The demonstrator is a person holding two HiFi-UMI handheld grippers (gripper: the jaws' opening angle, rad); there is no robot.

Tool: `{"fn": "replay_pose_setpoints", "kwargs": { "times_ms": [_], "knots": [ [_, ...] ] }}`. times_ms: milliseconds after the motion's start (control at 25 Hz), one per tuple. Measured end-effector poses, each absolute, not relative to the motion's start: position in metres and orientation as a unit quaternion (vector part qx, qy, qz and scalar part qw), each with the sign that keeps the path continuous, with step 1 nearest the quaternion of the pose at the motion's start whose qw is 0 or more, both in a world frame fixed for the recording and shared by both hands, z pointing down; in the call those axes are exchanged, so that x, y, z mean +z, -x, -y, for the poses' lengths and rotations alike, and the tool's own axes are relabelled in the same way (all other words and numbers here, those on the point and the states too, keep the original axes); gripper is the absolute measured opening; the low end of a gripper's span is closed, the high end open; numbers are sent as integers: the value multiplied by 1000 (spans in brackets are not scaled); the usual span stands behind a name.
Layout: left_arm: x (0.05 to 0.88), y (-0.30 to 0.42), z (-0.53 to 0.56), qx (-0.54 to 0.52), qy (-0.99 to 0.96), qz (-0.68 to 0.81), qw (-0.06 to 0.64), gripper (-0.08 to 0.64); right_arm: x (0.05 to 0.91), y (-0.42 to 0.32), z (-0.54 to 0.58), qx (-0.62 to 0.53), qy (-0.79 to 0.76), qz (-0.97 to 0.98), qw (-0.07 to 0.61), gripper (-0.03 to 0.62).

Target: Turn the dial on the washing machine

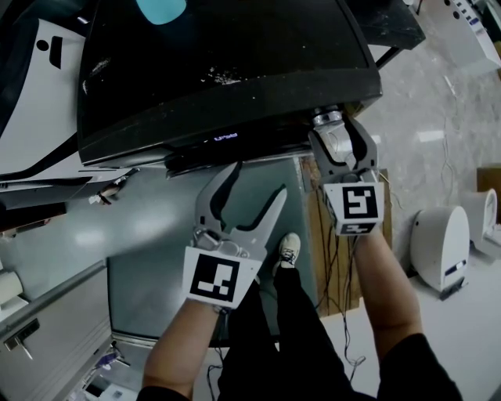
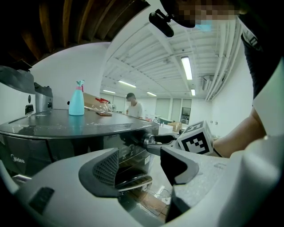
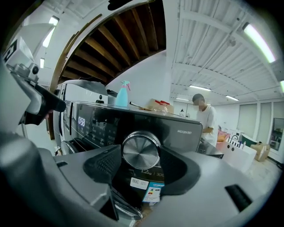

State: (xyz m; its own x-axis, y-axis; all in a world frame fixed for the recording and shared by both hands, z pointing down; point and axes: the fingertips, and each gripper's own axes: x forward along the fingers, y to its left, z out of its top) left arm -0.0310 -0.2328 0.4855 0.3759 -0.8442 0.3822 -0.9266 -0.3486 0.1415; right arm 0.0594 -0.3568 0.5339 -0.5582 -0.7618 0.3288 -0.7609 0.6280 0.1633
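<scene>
Holds the left gripper (image 1: 258, 182) low and left of centre in the head view, jaws spread wide with nothing between them, just below the dark washing machine (image 1: 235, 70) filling the upper frame, a teal spray bottle (image 1: 160, 9) on its top at the upper edge. Has the right gripper (image 1: 338, 131) further right, up at the machine's front edge, closed on the round silver dial (image 1: 329, 118). Shows, in the right gripper view, that dial at frame centre with a pad tight against its rim on either side, and a person (image 3: 204, 116) in white standing in the background at right.
</scene>
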Motion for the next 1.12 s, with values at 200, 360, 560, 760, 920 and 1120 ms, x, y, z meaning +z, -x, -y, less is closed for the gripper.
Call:
{"fn": "replay_pose_setpoints", "kwargs": {
  "times_ms": [200,360,560,760,920,1120],
  "knots": [
    [485,32,231,120,-811,547,169,275,535,-61,358,27,-438,883,167,270],
    [482,32,231,119,-810,549,166,275,534,-62,358,67,-439,885,143,268],
    [482,32,229,120,-810,550,164,275,536,-65,359,138,-440,882,96,268],
    [480,31,228,118,-810,551,161,275,537,-68,359,182,-439,877,61,268],
    [478,30,227,115,-810,552,161,275,536,-67,355,165,-435,882,72,265],
    [478,26,226,115,-811,551,160,275,538,-68,351,142,-432,886,90,278]
  ]
}}
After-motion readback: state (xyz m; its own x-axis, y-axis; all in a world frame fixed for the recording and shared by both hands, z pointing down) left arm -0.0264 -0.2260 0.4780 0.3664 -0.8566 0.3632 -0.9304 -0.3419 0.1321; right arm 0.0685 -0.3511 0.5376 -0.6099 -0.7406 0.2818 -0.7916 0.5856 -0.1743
